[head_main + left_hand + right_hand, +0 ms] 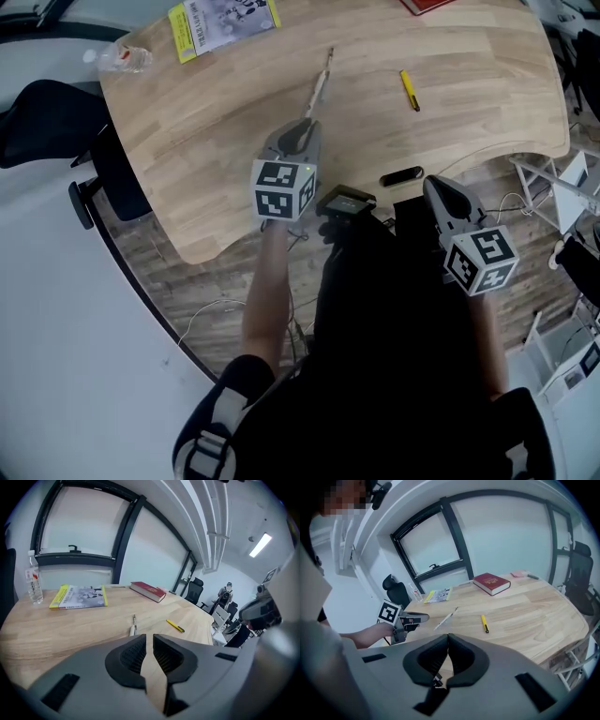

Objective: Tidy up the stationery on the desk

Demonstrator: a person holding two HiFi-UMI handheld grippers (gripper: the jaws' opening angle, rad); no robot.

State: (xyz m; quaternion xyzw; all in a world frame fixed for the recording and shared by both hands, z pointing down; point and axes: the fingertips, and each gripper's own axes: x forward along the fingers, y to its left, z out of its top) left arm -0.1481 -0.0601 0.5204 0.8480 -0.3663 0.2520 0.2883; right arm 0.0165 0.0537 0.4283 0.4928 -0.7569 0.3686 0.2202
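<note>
Landmark = white pen (322, 82) lying mid-desk (225, 159), tip toward the far edge.

L gripper (306, 127) hovers just on the near side of the white pen, pointing at it but not touching. Its fingers are almost together, w/ only a thin slit between the tips and nothing in it; bare desk shows thru the slit in the left gripper view.

R gripper (433, 181) is near the desk's front edge, well to the right of the white pen and nearer the person. Fingers are clenched tip to tip & empty.

Yellow pen (410, 90) lies right of the white pen, apart from it, at abt the same depth. A small black item (401, 175) sits by the front edge, right of and nearer than the white pen, close to the R gripper; can't tell what it is.

Beyond the white pen:
- yellow booklet (223, 23), far left
- clear bottle (122, 59) at the left edge, left of the booklet
- red book (431, 5), far right, flat on the desk
</note>
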